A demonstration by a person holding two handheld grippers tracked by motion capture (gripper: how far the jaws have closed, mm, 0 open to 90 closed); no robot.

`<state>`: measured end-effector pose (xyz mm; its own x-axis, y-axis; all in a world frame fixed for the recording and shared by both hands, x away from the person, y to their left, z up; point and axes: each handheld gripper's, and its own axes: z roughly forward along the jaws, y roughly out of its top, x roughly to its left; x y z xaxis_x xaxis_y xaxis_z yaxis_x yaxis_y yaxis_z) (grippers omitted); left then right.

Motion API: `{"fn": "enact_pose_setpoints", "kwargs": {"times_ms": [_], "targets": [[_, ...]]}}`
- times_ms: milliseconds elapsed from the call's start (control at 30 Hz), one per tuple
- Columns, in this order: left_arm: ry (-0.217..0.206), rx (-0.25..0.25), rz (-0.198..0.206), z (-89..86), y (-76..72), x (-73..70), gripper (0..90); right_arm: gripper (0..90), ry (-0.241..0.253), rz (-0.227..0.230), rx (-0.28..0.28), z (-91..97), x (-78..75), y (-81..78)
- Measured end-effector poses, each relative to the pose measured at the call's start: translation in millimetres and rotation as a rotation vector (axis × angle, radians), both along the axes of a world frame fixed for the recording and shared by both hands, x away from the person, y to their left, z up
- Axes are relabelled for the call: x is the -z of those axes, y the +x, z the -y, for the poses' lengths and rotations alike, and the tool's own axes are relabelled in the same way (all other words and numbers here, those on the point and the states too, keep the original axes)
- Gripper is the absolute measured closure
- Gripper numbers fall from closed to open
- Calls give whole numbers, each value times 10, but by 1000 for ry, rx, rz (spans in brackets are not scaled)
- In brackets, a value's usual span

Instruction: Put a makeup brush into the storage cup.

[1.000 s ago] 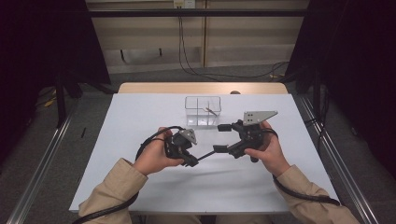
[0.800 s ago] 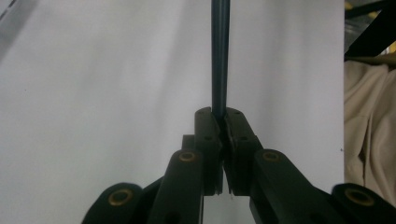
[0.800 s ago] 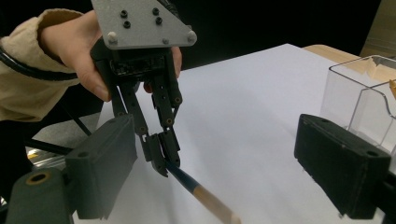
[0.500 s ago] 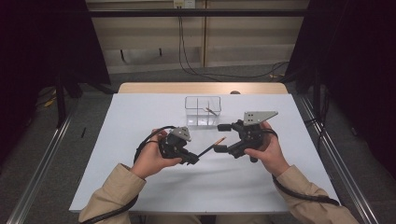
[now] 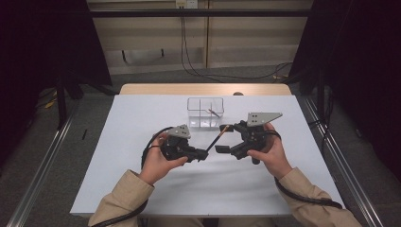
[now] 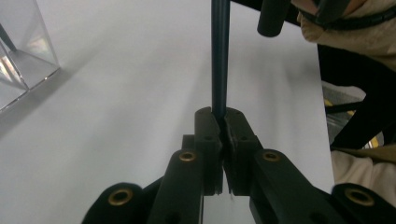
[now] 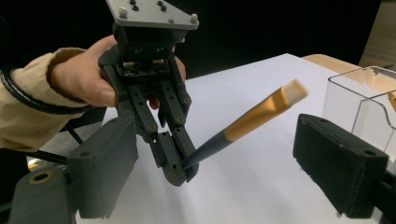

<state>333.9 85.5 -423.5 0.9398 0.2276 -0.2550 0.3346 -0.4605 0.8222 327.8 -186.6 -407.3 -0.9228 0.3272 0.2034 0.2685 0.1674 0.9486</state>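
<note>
- The left gripper (image 5: 204, 154) has its fingers (image 6: 208, 135) clamped on the dark handle end of a brush (image 5: 217, 138). The shaft slants up and away toward the clear box (image 5: 205, 112), gold ferrule and pale tip leading.
- The right gripper (image 5: 226, 140) has its fingers (image 7: 343, 165) spread wide, one on each side of the brush in the right gripper view, touching nothing.
- The brush hangs above the white worktop (image 5: 142, 123), between the two hands and just short of the box, which already has another small brush (image 5: 212, 112) in its right compartment.
- The step looks like a handover or a two-handed steady before the drop into the box.
- To do it well, bring the right fingers in squarely across the shaft, near the ferrule, so the two grips sit well apart and the brush cannot pivot.
- Keep the left grip firm until the right one has plainly closed; letting go early would drop the brush onto the worktop.
- Keep the tip lifted so it clears the near wall of the box.
</note>
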Motion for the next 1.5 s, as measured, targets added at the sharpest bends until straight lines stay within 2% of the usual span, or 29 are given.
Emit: {"fn": "enact_pose_setpoints", "kwargs": {"times_ms": [67,100,133,167,433,667,900,933,1067,1300,1500], "targets": [[-12,-2,-2,6,1,9,856,135,4,0,0,-4,-5,1],[-36,-8,5,15,-1,24,856,135,7,1,1,-5,-7,1],[-36,-8,5,15,-1,24,855,135,11,3,3,-5,-9,0],[-54,-15,13,32,-13,31,856,135,15,4,3,-6,-11,2],[-104,-37,20,94,-27,35,856,151,31,7,15,-24,-14,5],[-125,-41,19,112,-23,31,856,214,29,4,21,-15,-20,9],[-135,-50,25,115,-17,20,856,362,30,-5,20,0,-10,19],[-135,-50,25,115,-17,20,856,362,30,-5,20,0,-10,19],[-137,-48,22,125,-15,19,856,504,35,-12,39,14,-14,25],[-143,-48,19,130,-6,24,855,743,75,-31,57,64,-21,44],[-148,-44,13,147,-1,35,854,797,94,-54,58,61,-24,38]]}}
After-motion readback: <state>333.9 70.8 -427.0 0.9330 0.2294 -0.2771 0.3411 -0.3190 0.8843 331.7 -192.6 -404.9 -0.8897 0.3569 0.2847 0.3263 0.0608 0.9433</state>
